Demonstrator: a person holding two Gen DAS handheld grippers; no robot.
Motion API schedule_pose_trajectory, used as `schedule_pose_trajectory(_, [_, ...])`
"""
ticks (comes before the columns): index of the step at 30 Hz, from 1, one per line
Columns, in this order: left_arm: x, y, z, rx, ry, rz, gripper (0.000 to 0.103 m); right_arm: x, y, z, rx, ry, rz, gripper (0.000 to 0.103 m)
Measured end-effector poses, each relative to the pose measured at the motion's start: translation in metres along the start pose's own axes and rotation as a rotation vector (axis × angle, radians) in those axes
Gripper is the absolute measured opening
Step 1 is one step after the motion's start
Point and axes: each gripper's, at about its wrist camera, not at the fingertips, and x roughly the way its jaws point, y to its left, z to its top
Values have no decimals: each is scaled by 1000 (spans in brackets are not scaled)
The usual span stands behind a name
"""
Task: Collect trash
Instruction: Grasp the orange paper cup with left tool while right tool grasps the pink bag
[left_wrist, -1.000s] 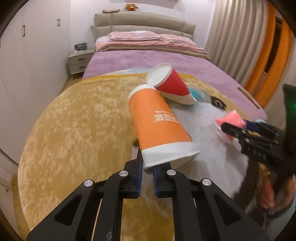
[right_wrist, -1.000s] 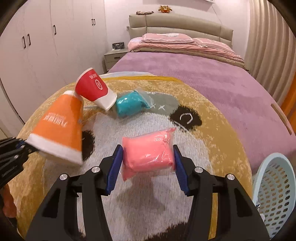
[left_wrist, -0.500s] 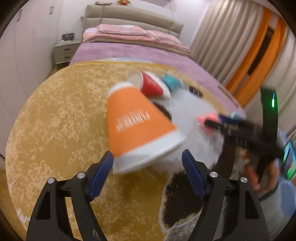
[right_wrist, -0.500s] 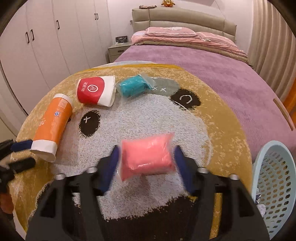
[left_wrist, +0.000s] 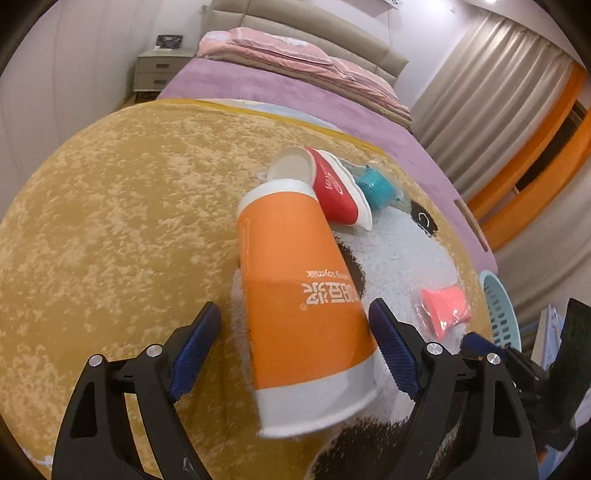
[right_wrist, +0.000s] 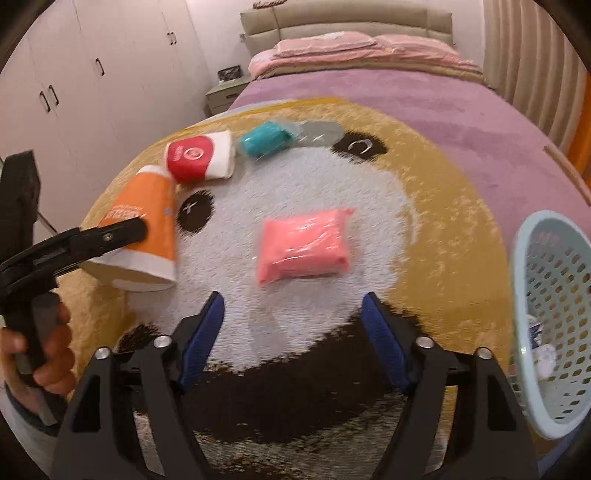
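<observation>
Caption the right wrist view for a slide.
Open right gripper faces a pink packet on the panda rug; basket at right.

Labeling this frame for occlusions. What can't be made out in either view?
- Basket contents: right view, cut off by the frame edge and screened by its mesh wall.
- Orange cup mouth: left view, faces the camera edge-on; inside hidden.
- Teal packet: left view, partly behind the red cup.
- Pink packet print: blurred.

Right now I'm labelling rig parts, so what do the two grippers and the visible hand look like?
Both the left gripper and right gripper are black angular frames with silver screws and blue textured fingers. The bare hand shows a grey cuff.
</observation>
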Motion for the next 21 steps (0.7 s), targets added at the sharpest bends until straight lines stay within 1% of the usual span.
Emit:
schedule_pose_trajectory(2, [2,-3,0,7,0,-4,72,6,1,5,3,-4,-14,64])
schedule_pose_trajectory(4, [4,-7,1,8,6,-34,60,11,1,14,14,-10,-19,64])
schedule_pose_trajectory(9, [3,-10,-3,5,0,-42,58,23,2,34,39,-9,-28,64])
schedule_pose_trajectory(14, [-3,-5,-10,-2,-12,-51,57,37,8,49,46,-28,-85,64])
schedule_pose_trajectory(17, [-6,-5,-14,3,-21,-57,57,43,8,57,58,-34,-97,64])
schedule_pose_trajectory(19, [-9,-5,-16,5,-26,-69,51,46,9,61,59,-36,-107,64])
schedule_pose_trajectory(21, [-11,-8,-17,16,-31,-80,47,49,11,64,56,-38,-122,64])
